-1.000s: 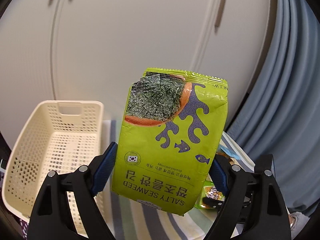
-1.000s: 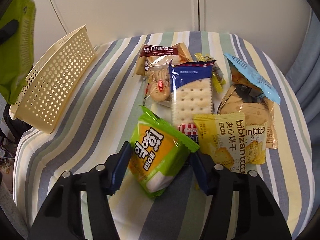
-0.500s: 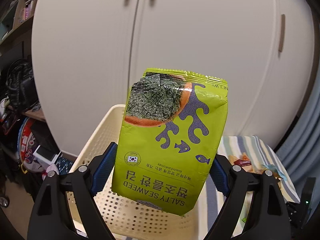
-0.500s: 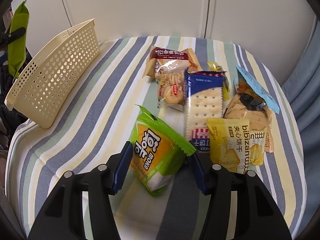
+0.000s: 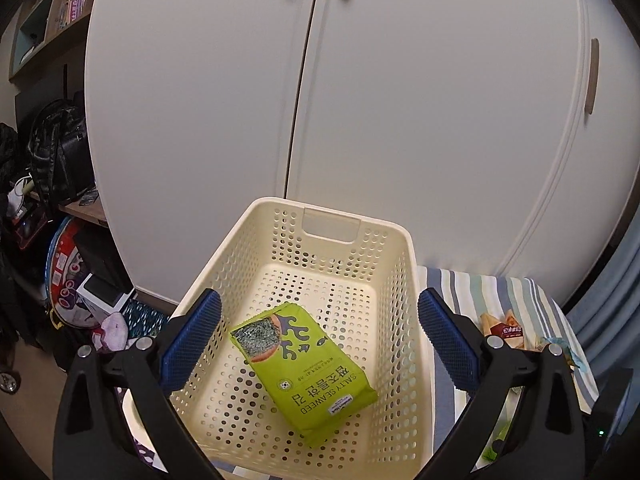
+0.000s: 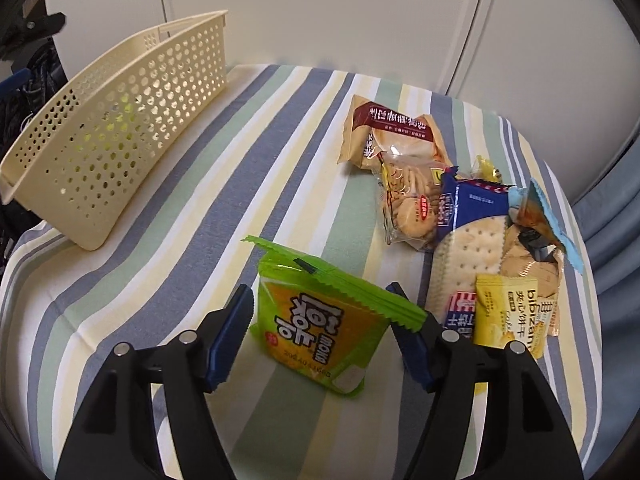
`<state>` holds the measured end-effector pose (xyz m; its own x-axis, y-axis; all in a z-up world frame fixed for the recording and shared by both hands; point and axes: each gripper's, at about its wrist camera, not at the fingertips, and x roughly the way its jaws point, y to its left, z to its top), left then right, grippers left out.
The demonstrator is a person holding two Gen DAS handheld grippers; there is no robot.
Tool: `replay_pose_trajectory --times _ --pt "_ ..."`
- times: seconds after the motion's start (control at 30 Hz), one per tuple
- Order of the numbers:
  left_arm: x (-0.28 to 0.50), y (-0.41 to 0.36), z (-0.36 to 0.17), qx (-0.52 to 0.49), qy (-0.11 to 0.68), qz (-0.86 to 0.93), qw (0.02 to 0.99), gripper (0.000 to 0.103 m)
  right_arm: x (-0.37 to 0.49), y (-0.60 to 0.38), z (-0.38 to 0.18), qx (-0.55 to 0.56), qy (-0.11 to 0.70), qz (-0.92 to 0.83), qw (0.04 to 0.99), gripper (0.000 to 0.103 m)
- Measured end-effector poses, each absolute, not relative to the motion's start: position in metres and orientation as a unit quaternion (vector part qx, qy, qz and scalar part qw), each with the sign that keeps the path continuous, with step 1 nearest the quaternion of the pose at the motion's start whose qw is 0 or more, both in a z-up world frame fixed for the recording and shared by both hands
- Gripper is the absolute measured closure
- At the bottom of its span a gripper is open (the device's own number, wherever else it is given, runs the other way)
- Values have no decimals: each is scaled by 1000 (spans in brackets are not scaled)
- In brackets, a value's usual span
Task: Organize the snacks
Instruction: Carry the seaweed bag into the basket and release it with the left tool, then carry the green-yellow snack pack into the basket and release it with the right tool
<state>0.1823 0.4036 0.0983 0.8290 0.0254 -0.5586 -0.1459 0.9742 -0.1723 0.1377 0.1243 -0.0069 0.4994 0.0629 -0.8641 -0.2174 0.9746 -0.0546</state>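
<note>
Snacks split between two places: salty seaweed pack (image 5: 304, 364) lies flat on the floor of the cream perforated basket (image 5: 404, 240), slightly askew, label toward the camera; the rest sit on the striped tablecloth (image 6: 168, 248). Left gripper (image 5: 320, 340) hangs above the basket with its blue pads spread wide, holding nothing. Right gripper (image 6: 320, 336) has the green-and-orange snack pouch (image 6: 324, 332) between its pads; both pads look pressed to the pouch's sides, though whether the grip is firm cannot be told from this angle. Risks, as judgement: the pouch is puffy and slick, so a light side pinch could let it rotate or slip during a carry to the basket. The basket sits at the table's far left edge, apparently overhanging it a little, so a hard drop or a knock on the rim might tip it. The yellow bibizan biscuit pack (image 6: 516, 316) lies just beside the right pad and could get dragged. Left wrist view alone shows the basket's inside and the seaweed's resting pose; right wrist view shows only green through the holes, but alone gives the whole pile: saltine cracker pack (image 6: 468, 240), small round biscuits (image 6: 408, 208), brown-labelled pack (image 6: 392, 136).
</note>
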Motion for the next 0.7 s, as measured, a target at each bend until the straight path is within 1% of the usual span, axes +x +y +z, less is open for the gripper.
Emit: replay_pose_trajectory --times 0.2,0.37,0.53,0.7 --pt "182 418 94 -125 285 46 949 3 148 124 -12 -74 498 75 861 40" --pt "180 427 95 -133 280 56 949 3 143 121 0 -61 475 67 875 41" --pt "172 435 104 -137 263 72 952 3 141 126 38 -33 433 78 897 41" --pt "163 443 115 -130 245 96 956 3 141 156 85 -8 385 136 913 41"
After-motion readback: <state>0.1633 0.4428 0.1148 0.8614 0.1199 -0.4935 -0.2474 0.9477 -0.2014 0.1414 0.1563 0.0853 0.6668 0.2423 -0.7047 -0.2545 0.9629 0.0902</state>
